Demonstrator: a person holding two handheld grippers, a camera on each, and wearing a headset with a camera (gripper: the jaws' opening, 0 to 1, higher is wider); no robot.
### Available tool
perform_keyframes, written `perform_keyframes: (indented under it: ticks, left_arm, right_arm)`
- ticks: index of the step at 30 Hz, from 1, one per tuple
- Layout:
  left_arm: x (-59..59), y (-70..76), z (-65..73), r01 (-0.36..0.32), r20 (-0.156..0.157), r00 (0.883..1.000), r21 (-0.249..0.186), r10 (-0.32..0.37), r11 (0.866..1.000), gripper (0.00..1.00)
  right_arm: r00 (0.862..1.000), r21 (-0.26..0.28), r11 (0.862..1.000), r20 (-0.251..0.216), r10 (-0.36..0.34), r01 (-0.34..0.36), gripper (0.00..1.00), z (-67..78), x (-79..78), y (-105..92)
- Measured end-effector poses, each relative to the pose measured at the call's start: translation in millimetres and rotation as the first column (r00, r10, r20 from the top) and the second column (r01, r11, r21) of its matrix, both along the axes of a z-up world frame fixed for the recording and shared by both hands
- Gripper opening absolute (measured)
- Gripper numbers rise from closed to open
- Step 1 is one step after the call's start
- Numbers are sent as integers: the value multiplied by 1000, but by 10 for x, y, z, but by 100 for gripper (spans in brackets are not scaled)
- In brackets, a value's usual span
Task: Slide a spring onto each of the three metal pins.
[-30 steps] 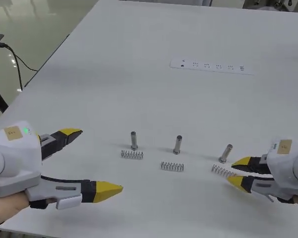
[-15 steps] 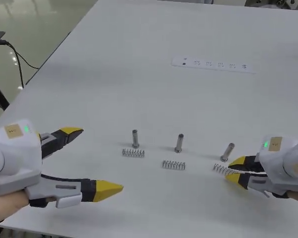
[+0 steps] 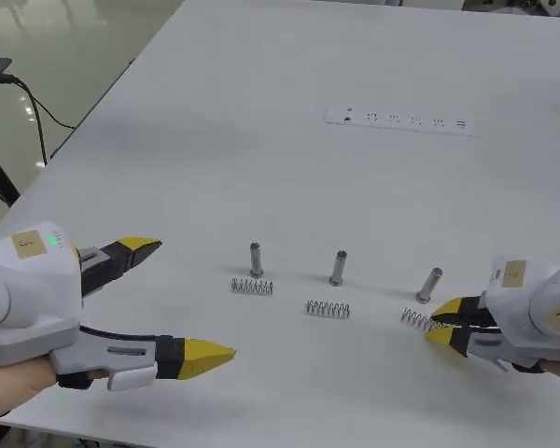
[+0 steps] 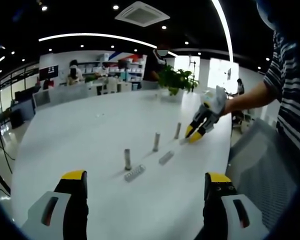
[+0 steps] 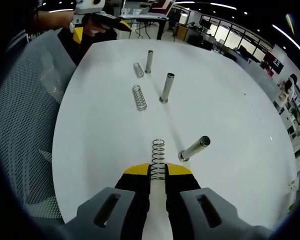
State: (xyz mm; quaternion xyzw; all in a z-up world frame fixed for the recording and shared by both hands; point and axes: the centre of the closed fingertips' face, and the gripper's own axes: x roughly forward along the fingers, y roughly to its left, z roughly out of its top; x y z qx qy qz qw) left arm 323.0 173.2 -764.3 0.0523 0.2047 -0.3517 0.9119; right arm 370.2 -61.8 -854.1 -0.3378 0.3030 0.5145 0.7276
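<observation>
You are on the first of the three. Your right tongs are pinched together on the near end of the right-hand spring. The spring lies flat on the counter, with the rest of its coil sticking out ahead of the tips. The right-hand pin stands just beside it, apart from the coil.

No pin carries a spring yet. The middle spring lies in front of the middle pin, and the left-hand spring in front of the left-hand pin. Your left tongs are spread wide with nothing between them, well to the left of the row.

Next, as I judge it, you should lift the spring clear and turn it so its free end opens downward. Bring that opening over the top of the right-hand pin and lower it along the shaft. You grip only the end coils, so the spring may swing or flex; go slowly and line its axis up with the pin. The pin looks free-standing, and a sideways nudge could tip it. The left tongs could steady it if needed.
</observation>
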Motion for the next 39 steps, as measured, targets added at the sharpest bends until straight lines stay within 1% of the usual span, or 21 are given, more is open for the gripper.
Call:
perform_keyframes:
  ticks: [4, 9, 11, 12, 14, 16, 17, 19, 20, 21, 22, 24, 25, 31, 34, 35, 36, 39]
  left_arm:
    - [-21, -47, 36, 18, 2, 1000, -10, -18, 1000, 93]
    - [-47, -118, 55, 52, 1, 999, -10, -52, 999, 91]
    - [-53, -152, 69, 69, -4, 998, -20, -69, 997, 89]
    - [-70, -185, 66, 91, -17, 996, -30, -92, 995, 87]
    - [-92, -234, 54, 125, -30, 992, -29, -126, 992, 87]
    - [-139, -315, 41, 183, -41, 982, -26, -184, 983, 86]
    - [-135, -333, 37, 192, -41, 980, -21, -193, 981, 86]
    - [-143, -385, 30, 226, -44, 973, -12, -226, 974, 84]
    - [-139, -401, 28, 235, -44, 971, -12, -235, 972, 83]
    - [-136, -420, 20, 246, -55, 968, -16, -246, 969, 82]
    - [-130, -433, 19, 252, -58, 966, -20, -252, 968, 81]
    - [-99, -459, 20, 258, -52, 964, -21, -259, 966, 81]
    - [-84, -477, 19, 264, -56, 963, -28, -265, 964, 80]
    - [-58, -587, 20, 301, -59, 951, -61, -305, 952, 75]
    - [-54, -644, -13, 328, -70, 940, -79, -334, 941, 72]
    - [-49, -674, -25, 341, -73, 935, -90, -348, 936, 70]
    - [-44, -697, -28, 346, -76, 932, -101, -354, 933, 67]
    - [-3, -785, -32, 366, -73, 924, -120, -376, 923, 63]
  right_arm:
    - [999, -15, 999, 16, 35, -35, 8, 50, -30, 12]
    - [998, -10, 998, 24, 62, -62, 8, 154, -75, 48]
    - [997, -5, 997, 27, 76, -76, 8, 203, -98, 77]
    - [996, -1, 996, 29, 85, -85, 8, 233, -116, 98]
    - [995, 6, 995, 33, 99, -99, 8, 273, -142, 132]
    - [993, 7, 993, 34, 114, -114, 8, 299, -169, 160]
    - [991, 10, 992, 36, 125, -126, 8, 323, -191, 184]
    - [989, 11, 989, 36, 144, -145, 8, 345, -219, 213]
    - [988, 11, 988, 39, 151, -152, 8, 353, -225, 222]
    - [987, 12, 988, 40, 157, -157, 8, 362, -232, 233]
    - [986, 13, 987, 41, 161, -161, 8, 369, -238, 240]
    - [985, 17, 986, 40, 167, -168, 8, 388, -248, 253]
    - [984, 20, 985, 41, 173, -174, 8, 404, -258, 262]
    - [977, 30, 977, 47, 208, -210, 8, 451, -336, 319]
    - [974, 31, 974, 46, 223, -225, 8, 463, -370, 348]
    - [972, 31, 972, 45, 230, -232, 8, 466, -385, 363]
    - [972, 32, 972, 44, 232, -234, 8, 471, -391, 373]
    - [970, 38, 969, 41, 241, -243, 8, 495, -413, 412]
